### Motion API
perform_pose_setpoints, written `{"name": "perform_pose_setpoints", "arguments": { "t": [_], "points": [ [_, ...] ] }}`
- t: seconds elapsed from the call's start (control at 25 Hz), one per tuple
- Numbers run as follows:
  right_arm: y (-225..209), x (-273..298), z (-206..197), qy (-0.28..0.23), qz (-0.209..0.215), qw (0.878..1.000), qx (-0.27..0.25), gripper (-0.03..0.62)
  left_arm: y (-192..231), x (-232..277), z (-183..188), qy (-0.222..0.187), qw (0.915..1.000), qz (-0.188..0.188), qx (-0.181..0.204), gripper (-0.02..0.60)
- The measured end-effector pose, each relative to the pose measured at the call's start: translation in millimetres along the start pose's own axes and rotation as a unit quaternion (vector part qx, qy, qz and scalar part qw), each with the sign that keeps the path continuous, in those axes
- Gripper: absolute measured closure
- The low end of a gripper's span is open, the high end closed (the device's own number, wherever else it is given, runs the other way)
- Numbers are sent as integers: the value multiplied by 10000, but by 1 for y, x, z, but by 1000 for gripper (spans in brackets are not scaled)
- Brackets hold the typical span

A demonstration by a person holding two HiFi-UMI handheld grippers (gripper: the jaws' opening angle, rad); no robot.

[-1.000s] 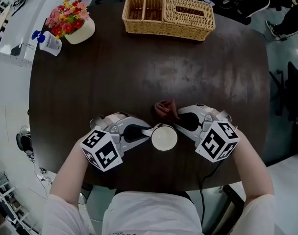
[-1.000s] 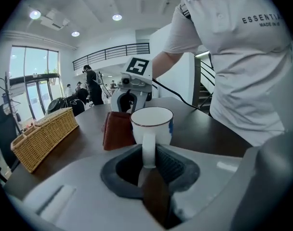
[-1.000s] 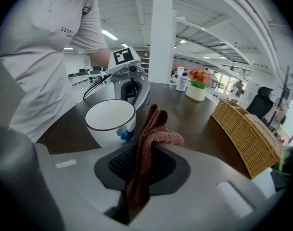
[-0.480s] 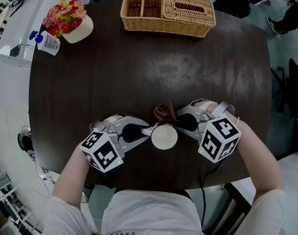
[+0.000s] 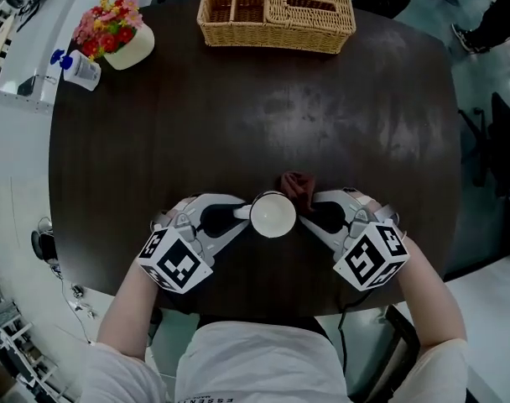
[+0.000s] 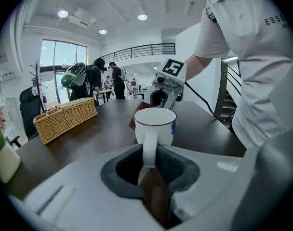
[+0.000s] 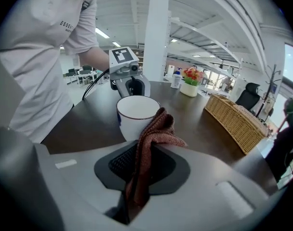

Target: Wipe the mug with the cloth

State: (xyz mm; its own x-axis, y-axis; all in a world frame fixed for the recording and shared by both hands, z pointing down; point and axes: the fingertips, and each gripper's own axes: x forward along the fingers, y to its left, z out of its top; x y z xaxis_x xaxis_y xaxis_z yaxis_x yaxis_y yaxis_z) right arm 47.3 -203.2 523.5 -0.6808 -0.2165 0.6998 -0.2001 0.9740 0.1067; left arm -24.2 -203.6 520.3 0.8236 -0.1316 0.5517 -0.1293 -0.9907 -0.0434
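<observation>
Clamping mug (image 5: 273, 215), left tongs (image 5: 242, 213) face right tongs' (image 5: 310, 208) cloth (image 5: 298, 186).

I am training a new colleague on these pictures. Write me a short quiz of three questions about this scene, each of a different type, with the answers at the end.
1. True or false: the left gripper holds the mug by its rim.
2. What is clamped in the right gripper?
A. the cloth
B. a spoon
C. nothing
3. Fill in the missing word: the wicker basket stands at the ___ edge of the table, away from the person.

Key:
1. False: its jaws are shut on the handle.
2. A
3. far
</observation>
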Motion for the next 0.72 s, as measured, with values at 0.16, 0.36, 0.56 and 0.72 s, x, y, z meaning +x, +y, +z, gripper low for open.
{"name": "perform_pose_setpoints", "arguments": {
  "t": [0.16, 0.36, 0.56, 0.72],
  "points": [
    [17, -5, -3, -36, -211, 9996, 176, 513, -2, -1, -1, 15, 9994, 295, -175, 505],
    [37, -10, -1, -126, -324, 9981, 503, 511, -5, -4, 0, -17, 9972, 669, -322, 505],
    [35, -17, -7, -268, -747, 9901, 1160, 511, -10, -4, 0, -138, 9932, 1122, -280, 505],
    [33, -22, -8, -472, -913, 9810, 1645, 511, -14, -5, 0, -262, 9905, 1256, -496, 507]
  ]
}}
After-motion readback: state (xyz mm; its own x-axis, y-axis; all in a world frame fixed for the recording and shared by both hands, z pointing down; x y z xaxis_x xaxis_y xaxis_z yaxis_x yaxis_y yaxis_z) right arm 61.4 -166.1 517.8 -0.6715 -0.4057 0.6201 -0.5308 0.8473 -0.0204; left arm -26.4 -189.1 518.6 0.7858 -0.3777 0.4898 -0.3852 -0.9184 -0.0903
